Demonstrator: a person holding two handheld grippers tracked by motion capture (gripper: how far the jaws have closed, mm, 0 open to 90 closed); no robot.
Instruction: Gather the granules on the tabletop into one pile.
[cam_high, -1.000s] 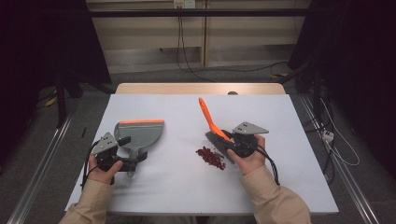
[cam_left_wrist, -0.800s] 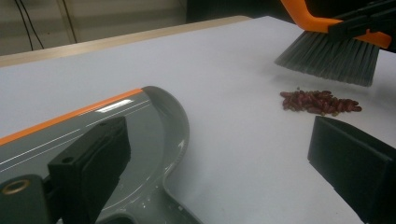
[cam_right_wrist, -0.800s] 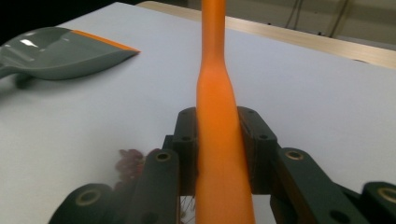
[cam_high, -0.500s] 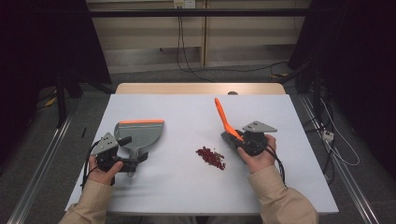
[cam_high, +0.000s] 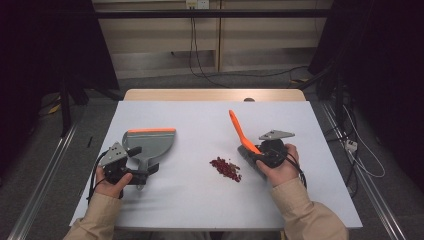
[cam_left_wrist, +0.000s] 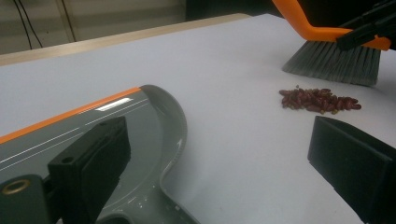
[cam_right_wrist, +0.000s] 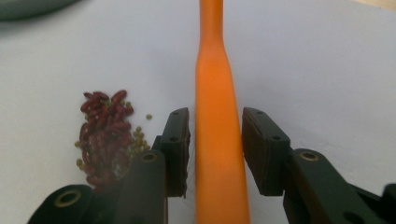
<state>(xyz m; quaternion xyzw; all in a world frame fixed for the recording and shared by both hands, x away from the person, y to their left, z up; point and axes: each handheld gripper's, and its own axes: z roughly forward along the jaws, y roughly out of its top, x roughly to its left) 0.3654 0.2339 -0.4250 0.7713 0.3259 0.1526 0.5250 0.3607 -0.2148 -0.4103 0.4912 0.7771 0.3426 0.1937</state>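
Right gripper (cam_right_wrist: 212, 154) astride the orange handle of the brush (cam_right_wrist: 215, 116), jaws just opened a little, a thin gap showing between each pad and the handle. Brush bristles down on the white table (cam_high: 200, 200), just right of the pile of red beans (cam_high: 226, 168). Left gripper (cam_left_wrist: 224, 168) wide open, nothing between the jaws, one jaw over the grey dustpan (cam_high: 149, 145). Dustpan flat on the table, well left of the beans.
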